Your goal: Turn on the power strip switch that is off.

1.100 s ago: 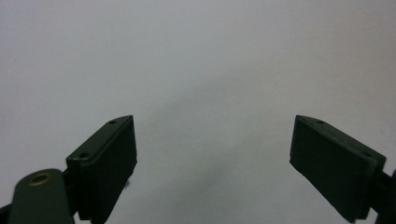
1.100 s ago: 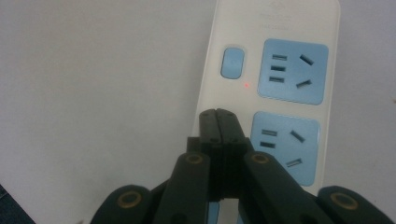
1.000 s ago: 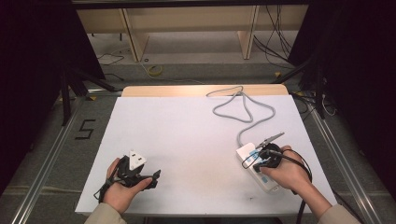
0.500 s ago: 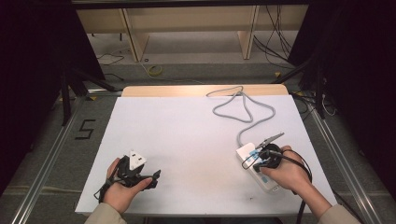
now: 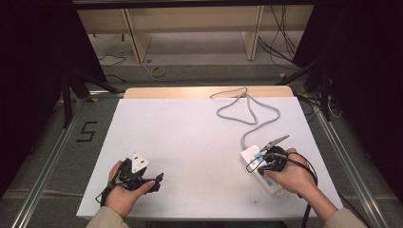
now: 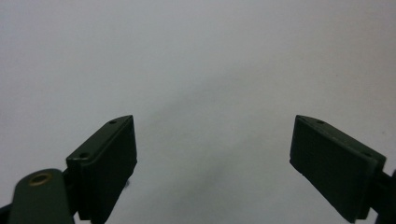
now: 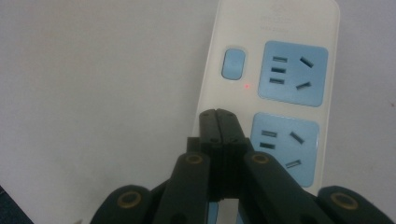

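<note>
A white power strip (image 7: pixel 285 70) with blue sockets lies at the table's front right, also seen as the strip (image 5: pixel 274 187) from above. It has a blue switch (image 7: pixel 233 63) beside a lit red dot. My right gripper (image 7: pixel 218 115) is shut with nothing between its jaws, its tips over the strip's left edge just below the switch. From above, the right gripper (image 5: pixel 267 159) sits over the strip's far end. My left gripper (image 6: pixel 215 140) stands open and holds nothing above the bare white tabletop. The high view has the left gripper (image 5: pixel 139 175) at the front left.
The strip's grey cable (image 5: pixel 247 111) loops across the table's back right. The white table (image 5: pixel 190 137) has a wooden strip along its far edge. Beyond it are wooden shelving legs and floor cables. A "5" mark (image 5: pixel 87 131) is on the floor at left.
</note>
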The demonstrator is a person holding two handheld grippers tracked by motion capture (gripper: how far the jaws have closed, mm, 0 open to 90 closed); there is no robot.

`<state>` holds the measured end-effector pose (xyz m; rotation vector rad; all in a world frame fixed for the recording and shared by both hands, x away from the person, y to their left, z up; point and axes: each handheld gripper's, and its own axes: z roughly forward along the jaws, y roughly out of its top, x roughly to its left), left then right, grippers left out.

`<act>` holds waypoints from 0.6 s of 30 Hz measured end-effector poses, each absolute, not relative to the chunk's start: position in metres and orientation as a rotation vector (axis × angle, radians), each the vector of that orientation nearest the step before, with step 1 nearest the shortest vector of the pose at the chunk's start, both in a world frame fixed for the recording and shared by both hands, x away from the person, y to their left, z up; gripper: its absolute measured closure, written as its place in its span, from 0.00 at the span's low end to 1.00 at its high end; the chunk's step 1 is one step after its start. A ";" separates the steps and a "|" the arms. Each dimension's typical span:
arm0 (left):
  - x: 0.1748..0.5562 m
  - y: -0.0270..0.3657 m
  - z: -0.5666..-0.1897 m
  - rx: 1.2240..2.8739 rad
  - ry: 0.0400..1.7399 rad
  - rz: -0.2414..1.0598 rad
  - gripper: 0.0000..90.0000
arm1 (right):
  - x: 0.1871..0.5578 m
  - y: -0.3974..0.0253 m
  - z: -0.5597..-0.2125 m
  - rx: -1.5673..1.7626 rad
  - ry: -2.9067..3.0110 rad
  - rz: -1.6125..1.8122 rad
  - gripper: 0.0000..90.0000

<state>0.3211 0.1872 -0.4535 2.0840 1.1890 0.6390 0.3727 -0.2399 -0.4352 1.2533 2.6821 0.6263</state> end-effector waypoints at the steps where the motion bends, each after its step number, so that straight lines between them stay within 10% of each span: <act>1: 0.321 0.187 -0.453 2.084 1.189 0.639 0.16 | 0.373 -0.240 -0.435 1.257 2.680 0.630 1.00; 18: 0.321 0.187 -0.454 2.083 1.190 0.637 0.16 | 0.372 -0.241 -0.434 1.224 2.664 0.649 1.00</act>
